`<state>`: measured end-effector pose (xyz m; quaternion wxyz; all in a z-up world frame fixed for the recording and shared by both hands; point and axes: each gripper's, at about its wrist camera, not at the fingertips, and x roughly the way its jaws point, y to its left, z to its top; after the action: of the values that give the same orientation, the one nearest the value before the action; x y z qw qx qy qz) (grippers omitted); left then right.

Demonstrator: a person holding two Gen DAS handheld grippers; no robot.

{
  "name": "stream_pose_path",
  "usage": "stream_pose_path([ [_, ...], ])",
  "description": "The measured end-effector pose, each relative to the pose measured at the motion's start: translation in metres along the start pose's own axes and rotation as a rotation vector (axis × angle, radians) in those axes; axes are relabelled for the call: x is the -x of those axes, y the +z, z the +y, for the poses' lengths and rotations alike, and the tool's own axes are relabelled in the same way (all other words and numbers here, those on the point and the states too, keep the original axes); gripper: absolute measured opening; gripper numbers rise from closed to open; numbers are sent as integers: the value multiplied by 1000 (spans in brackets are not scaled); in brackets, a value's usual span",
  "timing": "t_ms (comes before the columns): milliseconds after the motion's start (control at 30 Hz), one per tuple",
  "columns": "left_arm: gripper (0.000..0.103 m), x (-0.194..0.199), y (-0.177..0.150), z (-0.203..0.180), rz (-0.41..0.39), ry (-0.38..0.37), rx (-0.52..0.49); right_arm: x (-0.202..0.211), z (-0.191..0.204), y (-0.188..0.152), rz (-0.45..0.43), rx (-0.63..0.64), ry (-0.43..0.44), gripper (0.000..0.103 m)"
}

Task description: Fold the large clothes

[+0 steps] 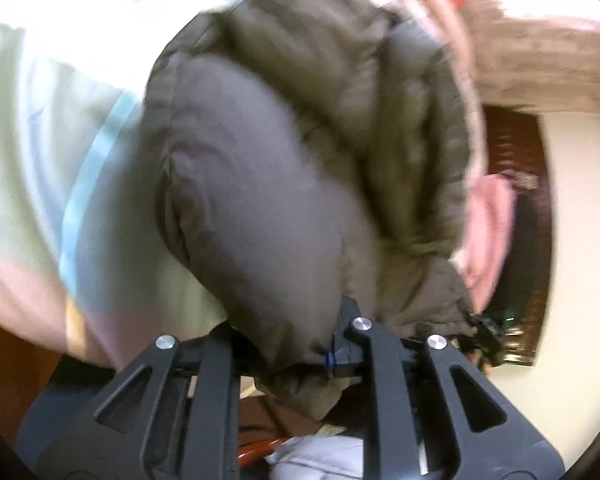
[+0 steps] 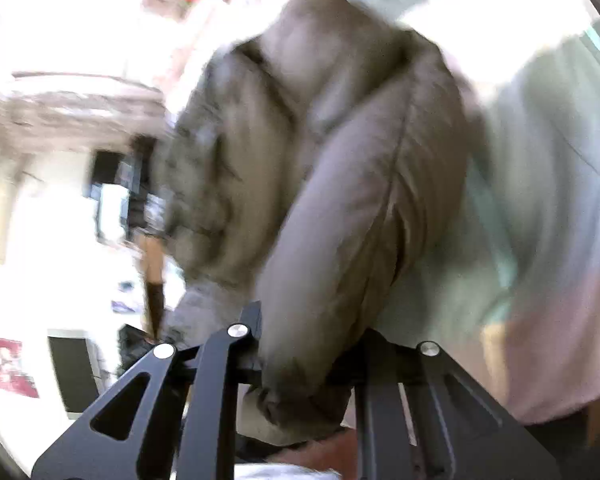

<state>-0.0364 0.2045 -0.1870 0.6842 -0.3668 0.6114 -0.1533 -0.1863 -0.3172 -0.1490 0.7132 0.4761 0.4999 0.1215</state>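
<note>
A puffy grey-brown padded jacket (image 1: 260,160) fills the middle of both blurred views and lies over a pastel bed sheet. In the left wrist view, my left gripper (image 1: 288,340) is shut on a bunched end of a jacket sleeve, which bulges up between the black fingers (image 1: 352,332). In the right wrist view the jacket (image 2: 340,160) runs down as a thick sleeve into my right gripper (image 2: 312,348). That gripper is shut on the gathered cuff end. The fingertips of both grippers are hidden by fabric.
The pastel striped sheet (image 1: 40,140) spreads to the left in the left wrist view; it (image 2: 540,160) lies on the right in the right wrist view. A pink garment (image 1: 492,232) lies beside the jacket near dark wooden furniture (image 1: 528,184). Pale floor (image 1: 580,260) shows beyond.
</note>
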Motion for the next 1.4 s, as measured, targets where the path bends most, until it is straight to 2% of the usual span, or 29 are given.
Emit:
stream_pose_path([
  [133, 16, 30, 12, -5, -109, -156, 4, 18, 18, 36, -113, -28, 215, 16],
  [200, 16, 38, 21, -5, -150, -227, 28, 28, 19, 63, -135, -72, 308, 16],
  [267, 16, 39, 33, -10, -173, -280, 66, 30, 37, 84, -145, -72, 347, 16],
  [333, 16, 41, 56, -20, -197, -269, 82, 22, 66, 109, -165, -30, 342, 16],
  [433, 16, 29, 97, -45, -269, -177, 101, 12, 97, 138, -205, 24, 319, 15],
  [533, 16, 23, 140, -56, -353, -148, 177, -1, 109, 172, -267, 36, 293, 15],
  [600, 16, 15, 161, -64, -376, -129, 215, -23, 111, 200, -312, 5, 288, 15],
  [700, 16, 12, 190, -76, -390, -129, 230, -36, 94, 237, -356, -80, 294, 15],
  [867, 16, 2, 241, -92, -465, -169, 236, -58, 64, 287, -420, -164, 256, 15],
  [933, 16, -10, 260, -101, -479, -147, 215, -69, 49, 304, -437, -191, 230, 15],
  [1067, 16, -44, 294, -103, -477, -126, 224, -96, 25, 321, -424, -232, 183, 15],
  [1267, 19, -95, 322, -81, -453, -81, 262, -134, 0, 337, -397, -268, 133, 15],
  [1333, 19, -104, 326, -74, -445, -69, 263, -138, -2, 341, -381, -262, 135, 15],
  [1400, 19, -105, 327, -64, -437, -94, 287, -138, -8, 344, -357, -282, 174, 16],
])
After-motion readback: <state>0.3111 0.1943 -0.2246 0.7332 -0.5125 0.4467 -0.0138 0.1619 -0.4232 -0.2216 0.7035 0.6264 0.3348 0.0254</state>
